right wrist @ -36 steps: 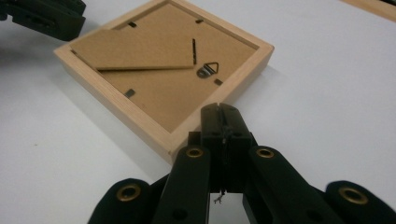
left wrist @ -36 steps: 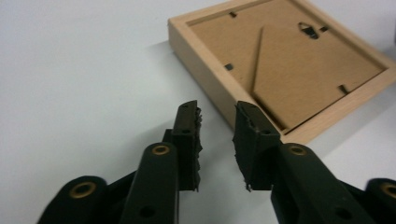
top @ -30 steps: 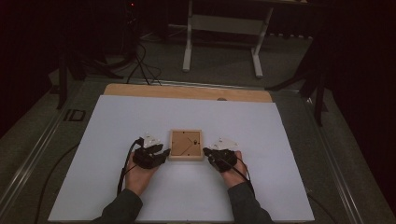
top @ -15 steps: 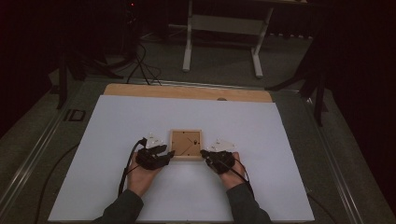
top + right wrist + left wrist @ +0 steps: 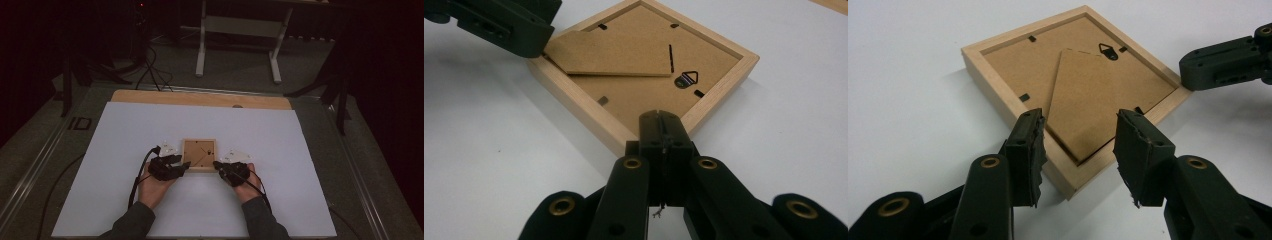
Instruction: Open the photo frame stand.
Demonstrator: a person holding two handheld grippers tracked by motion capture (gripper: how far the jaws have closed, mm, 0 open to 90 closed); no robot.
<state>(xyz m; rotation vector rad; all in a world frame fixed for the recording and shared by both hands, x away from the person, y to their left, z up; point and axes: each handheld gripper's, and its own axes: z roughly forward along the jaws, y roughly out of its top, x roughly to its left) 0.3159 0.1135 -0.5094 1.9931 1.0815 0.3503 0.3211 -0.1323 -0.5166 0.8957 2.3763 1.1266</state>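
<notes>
A square wooden picture frame (image 5: 199, 154) lies face down on the white tabletop, its brown backboard (image 5: 1023, 65) up. Its fold-out stand (image 5: 1083, 100) and a small hanger (image 5: 685, 80) show on the back. My left gripper (image 5: 183, 165) is at the near-left corner. Its jaws (image 5: 1080, 137) have just been opening and stand open either side of that corner and the stand's tip, with the pads off the wood. My right gripper (image 5: 216, 164) is shut with nothing in it, and its tips (image 5: 663, 120) rest against the near-right corner. Each gripper view shows the other gripper, the right gripper (image 5: 1223, 62) and the left gripper (image 5: 509, 22), across the frame.
The white sheet (image 5: 200, 120) covers the table, with a bare wooden strip (image 5: 200, 97) along its far edge. Beyond it a white metal stand (image 5: 237, 25) and floor cables (image 5: 150, 65) sit in the dark. A black cable (image 5: 137, 180) trails from each gripper along the forearms.
The left hand has edged slightly toward the frame's near-left corner. The right hand and the frame have stayed where they were.
</notes>
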